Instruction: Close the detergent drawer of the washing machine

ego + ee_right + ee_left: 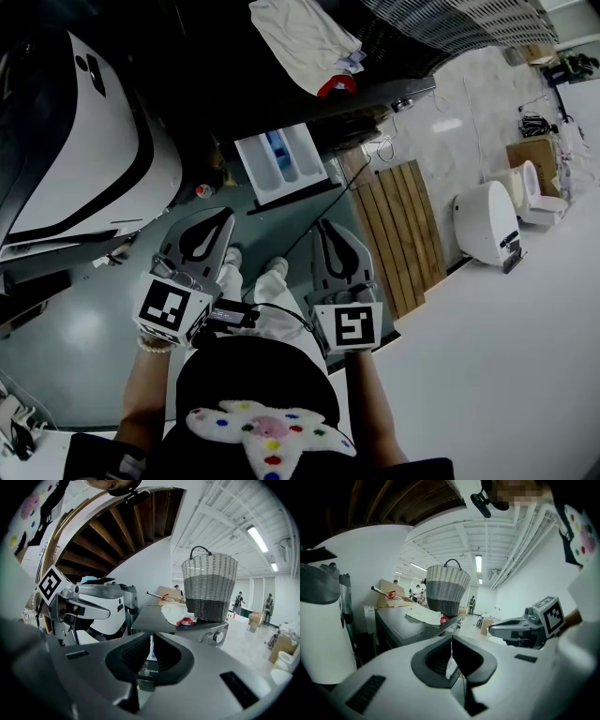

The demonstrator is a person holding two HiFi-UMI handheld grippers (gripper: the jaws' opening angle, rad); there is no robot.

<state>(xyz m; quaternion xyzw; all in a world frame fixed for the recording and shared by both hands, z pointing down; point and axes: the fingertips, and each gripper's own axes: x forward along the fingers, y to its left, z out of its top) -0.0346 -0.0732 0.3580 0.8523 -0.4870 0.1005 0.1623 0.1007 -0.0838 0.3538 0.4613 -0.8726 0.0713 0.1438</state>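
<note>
Nearest me, the left gripper (451, 641) and the right gripper (151, 638) sit side by side, each with its jaws pressed together on nothing. Just past their tips, at 12 o'clock, the detergent drawer (281, 167) stands pulled out of the washing machine (234, 89). On the machine's dark top lie a cloth (302, 42) and, behind it, a wicker basket (209, 588).

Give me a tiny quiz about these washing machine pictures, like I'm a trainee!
1. True or false: the white detergent drawer with the blue compartment is pushed flush into the dark grey washing machine.
2. What stands beside the white cloth on the machine's top? A) grey-and-white woven basket B) metal bucket C) kettle
3. Fill in: the left gripper and the right gripper both have jaws ____.
Key: 1 false; 2 A; 3 shut.
</note>
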